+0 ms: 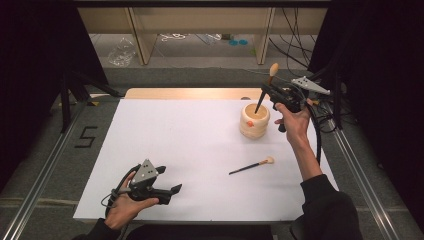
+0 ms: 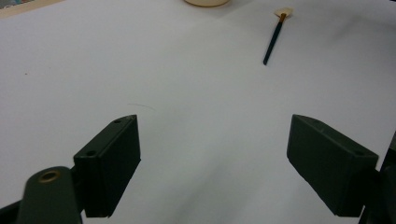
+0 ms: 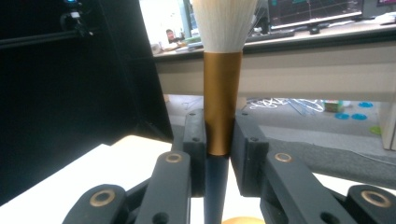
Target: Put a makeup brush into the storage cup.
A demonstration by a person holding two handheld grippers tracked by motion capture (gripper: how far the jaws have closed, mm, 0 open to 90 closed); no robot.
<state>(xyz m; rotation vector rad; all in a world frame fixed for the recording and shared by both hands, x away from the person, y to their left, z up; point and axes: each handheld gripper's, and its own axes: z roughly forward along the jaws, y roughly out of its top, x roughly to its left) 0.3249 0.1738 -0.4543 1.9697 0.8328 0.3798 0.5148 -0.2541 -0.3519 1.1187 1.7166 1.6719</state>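
A cream-coloured holder cup (image 1: 254, 120) stands on the white table (image 1: 200, 145) at the back right. My right gripper (image 1: 269, 90) is shut on a makeup brush (image 1: 265, 90), whose dark handle tip points down into the cup and whose bristles point up. In the right gripper view the gold ferrule of that brush (image 3: 222, 107) is clamped between the jaws, with the cup's rim (image 3: 243, 220) just below. A second brush (image 1: 251, 166) lies flat on the table in front of the cup; it also appears far off as a brush (image 2: 275, 35). My left gripper (image 1: 170, 192) rests open near the front left edge.
A wooden strip (image 1: 192, 93) runs along the table's far edge. Metal rails (image 1: 45, 165) flank the table on both sides. Cables (image 1: 300, 45) hang at the back right, and a shelf frame (image 1: 200, 30) stands behind the table.
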